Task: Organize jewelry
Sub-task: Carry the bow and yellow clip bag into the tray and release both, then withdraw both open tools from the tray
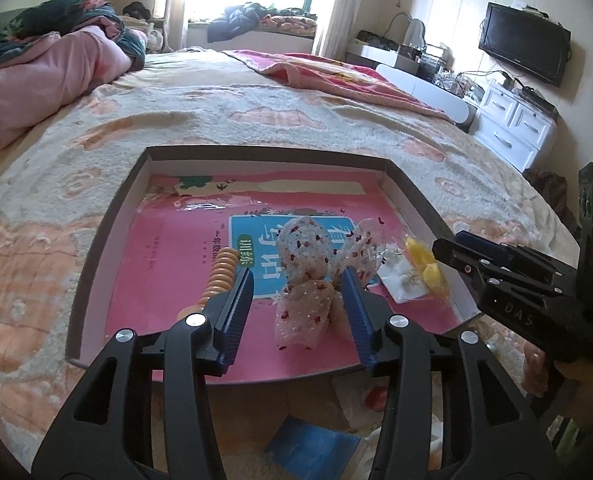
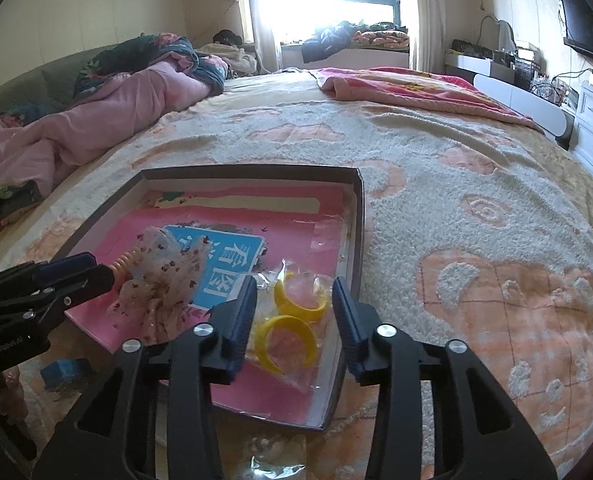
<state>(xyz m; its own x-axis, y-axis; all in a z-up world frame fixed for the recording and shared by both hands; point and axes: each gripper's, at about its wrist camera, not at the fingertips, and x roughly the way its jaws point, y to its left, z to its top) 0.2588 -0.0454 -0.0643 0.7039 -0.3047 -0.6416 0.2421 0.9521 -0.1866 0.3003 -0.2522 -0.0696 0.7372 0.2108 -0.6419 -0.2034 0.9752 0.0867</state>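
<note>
A shallow dark-rimmed box (image 1: 264, 152) (image 2: 252, 170) lies on the bed with a pink book (image 1: 168, 264) in it. On the book rests a sheer dotted bow (image 1: 304, 300) (image 2: 164, 280). My left gripper (image 1: 298, 276) (image 2: 68, 272) is open, its blue pads either side of the bow. An orange beaded piece (image 1: 220, 268) (image 2: 122, 265) lies just left of it. Yellow bangles in a clear bag (image 2: 292, 320) (image 1: 424, 264) lie at the box's right corner, between the open jaws of my right gripper (image 2: 294, 281) (image 1: 452, 248). A white earring card (image 1: 400, 280) sits beside them.
A blue block (image 1: 312, 448) (image 2: 64, 372) and a clear packet (image 2: 272, 460) lie on the fleecy bedspread near the box's front edge. Pink quilts (image 1: 48, 80) are heaped at the far left. White drawers (image 1: 512, 128) and a TV (image 1: 524, 44) stand to the right.
</note>
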